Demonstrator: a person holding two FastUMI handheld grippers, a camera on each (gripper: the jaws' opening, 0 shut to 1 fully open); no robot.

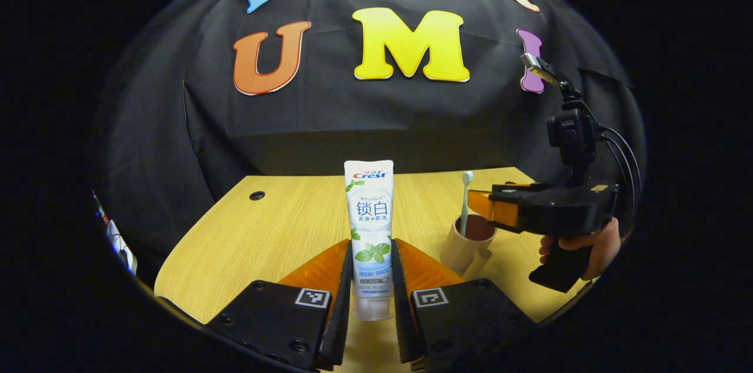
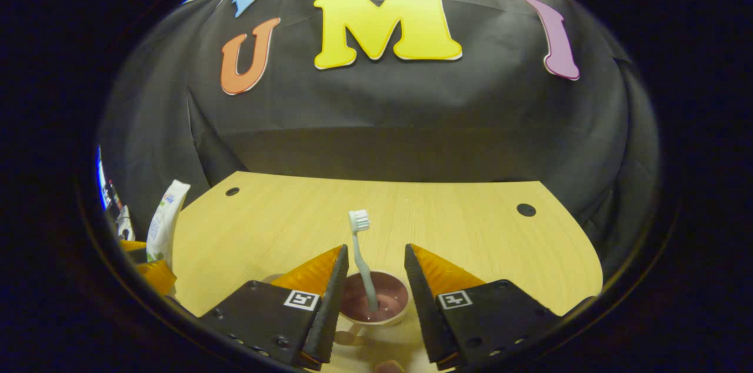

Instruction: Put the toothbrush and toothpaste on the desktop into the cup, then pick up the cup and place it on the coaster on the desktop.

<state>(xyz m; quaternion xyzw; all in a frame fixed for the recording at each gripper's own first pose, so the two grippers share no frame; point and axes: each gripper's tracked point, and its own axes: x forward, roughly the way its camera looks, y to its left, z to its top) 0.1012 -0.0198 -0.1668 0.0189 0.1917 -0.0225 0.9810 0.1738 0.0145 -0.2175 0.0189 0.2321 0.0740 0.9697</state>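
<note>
Toothpaste [image 1: 369, 232] upright, clamped between left gripper [image 1: 370, 285] fingers above wooden desktop [image 1: 276, 226]; toothbrush [image 2: 363, 261] standing head-up in cup [image 2: 376, 305], right of toothpaste; right gripper [image 2: 373, 287] above cup, fingers spread, touching nothing.

Recording booth, black cloth wall [image 2: 376, 114], bare wooden desktop [image 2: 470, 226] with cable holes

Both views face the booth wall across the desk [image 1: 276, 220], sharing the cup [image 2: 376, 302], perhaps nearer in the right gripper view.
</note>
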